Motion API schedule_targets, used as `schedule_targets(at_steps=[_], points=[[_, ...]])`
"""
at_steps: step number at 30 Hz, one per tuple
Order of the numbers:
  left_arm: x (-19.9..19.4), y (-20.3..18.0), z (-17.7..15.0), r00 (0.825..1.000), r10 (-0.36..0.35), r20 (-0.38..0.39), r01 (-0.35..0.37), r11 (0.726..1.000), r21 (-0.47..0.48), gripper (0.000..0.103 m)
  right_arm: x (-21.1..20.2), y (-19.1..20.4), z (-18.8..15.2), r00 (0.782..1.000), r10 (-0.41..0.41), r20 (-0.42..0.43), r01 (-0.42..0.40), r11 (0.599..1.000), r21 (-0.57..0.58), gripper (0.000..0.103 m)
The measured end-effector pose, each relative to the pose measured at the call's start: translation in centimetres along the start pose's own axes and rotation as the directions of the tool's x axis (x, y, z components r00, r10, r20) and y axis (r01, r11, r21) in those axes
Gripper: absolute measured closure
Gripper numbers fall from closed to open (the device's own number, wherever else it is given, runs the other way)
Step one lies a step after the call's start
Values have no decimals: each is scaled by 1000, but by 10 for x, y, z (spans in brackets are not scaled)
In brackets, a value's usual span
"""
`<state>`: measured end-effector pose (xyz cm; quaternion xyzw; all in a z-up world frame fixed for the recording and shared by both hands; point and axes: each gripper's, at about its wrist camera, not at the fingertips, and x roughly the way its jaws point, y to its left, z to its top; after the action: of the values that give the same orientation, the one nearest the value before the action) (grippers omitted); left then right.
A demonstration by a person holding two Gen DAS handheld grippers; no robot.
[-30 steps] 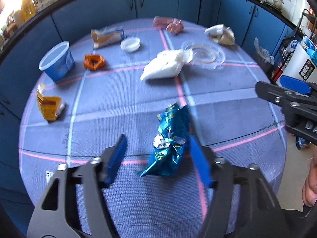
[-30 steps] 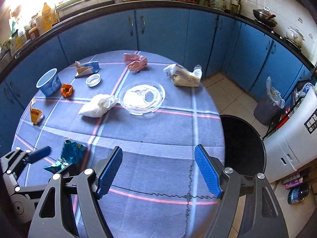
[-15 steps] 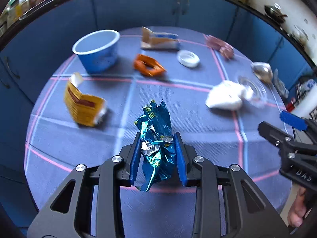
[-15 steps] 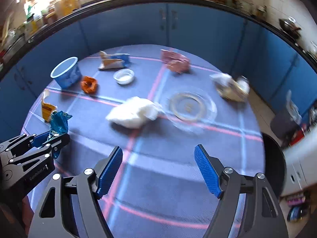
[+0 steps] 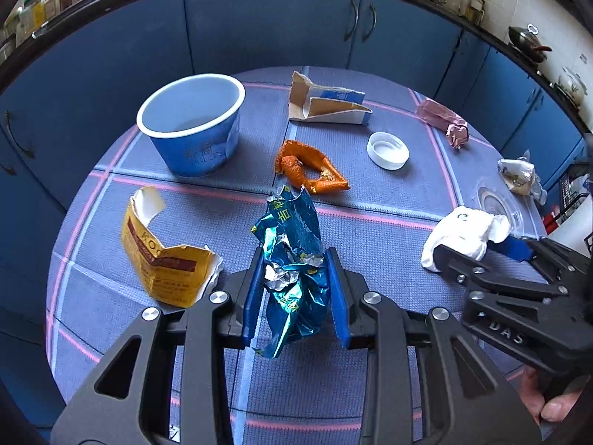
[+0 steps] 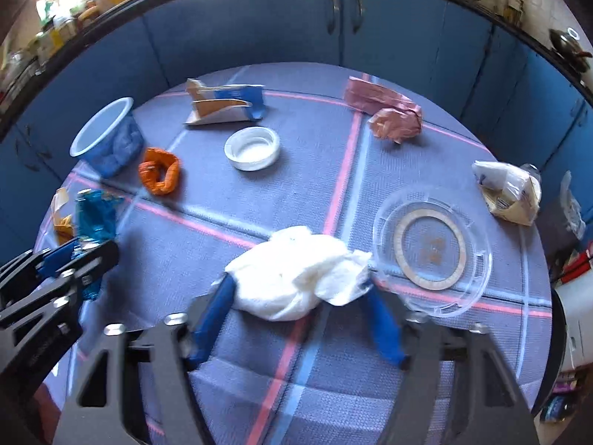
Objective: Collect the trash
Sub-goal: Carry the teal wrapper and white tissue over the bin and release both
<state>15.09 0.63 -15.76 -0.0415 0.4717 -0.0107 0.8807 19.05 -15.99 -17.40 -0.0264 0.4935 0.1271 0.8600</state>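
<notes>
Checked tablecloth: teal wrapper clamped btwn left tool pads; right tool apart, straddling white tissue wad.

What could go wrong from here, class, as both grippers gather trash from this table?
1. The right gripper is open around the white tissue, whose edge touches the clear lid; closing or lifting may drag the lid along.
2. The left gripper pinches only the middle of the crumpled blue wrapper; the slick foil might slip out while carried.
</notes>
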Motion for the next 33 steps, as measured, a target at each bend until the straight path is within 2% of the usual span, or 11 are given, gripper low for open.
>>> schedule_targets(at_steps=[1, 3, 12, 18, 23, 33], points=[[0, 0, -1, 1000, 0, -2, 0, 1000, -2, 70, -2, 1, -1, 1000, 11, 2, -11, 1000, -2, 65], [-2, -3, 0, 1000, -6, -4, 6, 1000, -4, 70, -8, 6, -3, 1000, -17, 13, 17, 1000, -21, 71], [-27, -37, 1, 998, -22, 54, 17, 996, 90, 70, -46, -10, -18, 998, -29, 47, 30, 999, -23, 72], [-40, -84, 4, 995, -67, 68, 54, 982, 182, 70, -76, -43, -33, 994, -79, 76, 79, 997, 2, 72], [-50, -142, 3, 989, -123, 82, 94, 952, 292, 70, -103, -86, -46, 986, -128, 106, 120, 990, 77, 72], [-51, -228, 2, 979, -197, 55, 158, 897, 414, 70, -136, -155, -71, 970, -208, 128, 181, 964, 195, 71]])
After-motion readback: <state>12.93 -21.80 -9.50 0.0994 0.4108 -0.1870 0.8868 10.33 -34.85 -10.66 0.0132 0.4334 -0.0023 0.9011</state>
